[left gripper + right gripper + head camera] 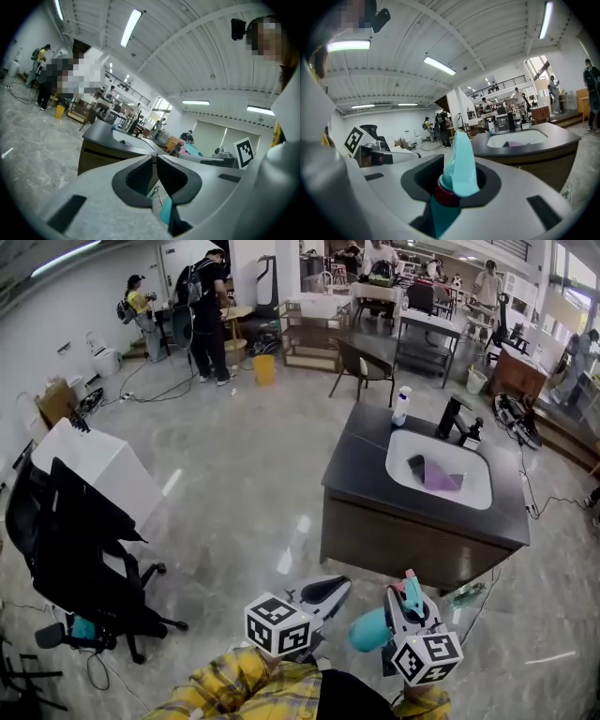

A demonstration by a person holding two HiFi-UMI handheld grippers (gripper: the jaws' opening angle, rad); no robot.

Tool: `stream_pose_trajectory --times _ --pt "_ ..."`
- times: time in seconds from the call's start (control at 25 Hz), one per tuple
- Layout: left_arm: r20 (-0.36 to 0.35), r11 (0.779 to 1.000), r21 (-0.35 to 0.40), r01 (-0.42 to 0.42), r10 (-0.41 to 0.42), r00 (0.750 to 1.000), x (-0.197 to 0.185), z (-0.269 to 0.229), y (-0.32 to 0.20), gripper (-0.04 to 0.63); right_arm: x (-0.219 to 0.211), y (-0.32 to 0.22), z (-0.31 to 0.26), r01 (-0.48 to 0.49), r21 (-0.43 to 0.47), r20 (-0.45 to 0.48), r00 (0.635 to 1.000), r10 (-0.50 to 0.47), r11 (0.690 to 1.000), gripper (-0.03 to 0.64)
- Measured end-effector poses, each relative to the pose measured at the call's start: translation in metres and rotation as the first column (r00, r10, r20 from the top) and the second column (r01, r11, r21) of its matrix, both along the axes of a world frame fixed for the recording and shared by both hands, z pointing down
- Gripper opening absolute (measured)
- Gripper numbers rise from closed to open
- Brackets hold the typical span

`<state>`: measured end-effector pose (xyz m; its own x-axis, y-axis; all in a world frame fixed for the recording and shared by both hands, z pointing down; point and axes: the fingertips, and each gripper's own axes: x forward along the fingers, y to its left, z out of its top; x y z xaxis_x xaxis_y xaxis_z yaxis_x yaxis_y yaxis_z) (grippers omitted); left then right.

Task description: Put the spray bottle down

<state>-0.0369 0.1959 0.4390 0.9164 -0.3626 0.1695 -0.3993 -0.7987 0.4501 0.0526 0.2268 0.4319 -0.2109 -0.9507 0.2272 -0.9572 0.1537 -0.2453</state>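
Observation:
A teal spray bottle (368, 630) with a dark red collar sits between the jaws of my right gripper (410, 598), which is shut on it near the neck. In the right gripper view its teal spray head (459, 161) sticks up between the pads. My left gripper (326, 591) hangs just left of it with its jaws shut and nothing between them; its dark pads (172, 177) meet in the left gripper view. Both grippers are held low over the floor, pointing toward a dark counter (370, 474) with a white sink (473, 498) a short way ahead.
On the counter stand a white spray bottle (401, 407) and a black faucet (454, 418); a purple cloth (437, 475) lies in the sink. A black office chair (84, 563) and a white cabinet (98, 465) are at the left. People, tables and a yellow bin (265, 368) fill the back.

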Motion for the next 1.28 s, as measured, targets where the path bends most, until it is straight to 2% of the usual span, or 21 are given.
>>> stream_pose_trajectory --times 0.48,0.76,1.28 --pt "-0.01 0.999 -0.034 -0.009 0.008 1.0 0.025 0.004 -0.031 0.028 0.021 -0.026 0.009 0.003 -0.02 0.004 1.0 -0.003 1.0 0.097" --pt "-0.007 0.999 -0.031 -0.024 0.023 1.0 0.04 0.003 -0.078 0.028 0.039 -0.064 0.008 -0.026 -0.026 -0.009 1.0 0.026 0.999 0.097" --pt "-0.016 0.998 -0.035 -0.061 0.061 0.998 0.052 0.001 -0.168 0.028 0.045 -0.151 0.007 -0.04 -0.053 -0.019 0.999 0.039 0.998 0.097"
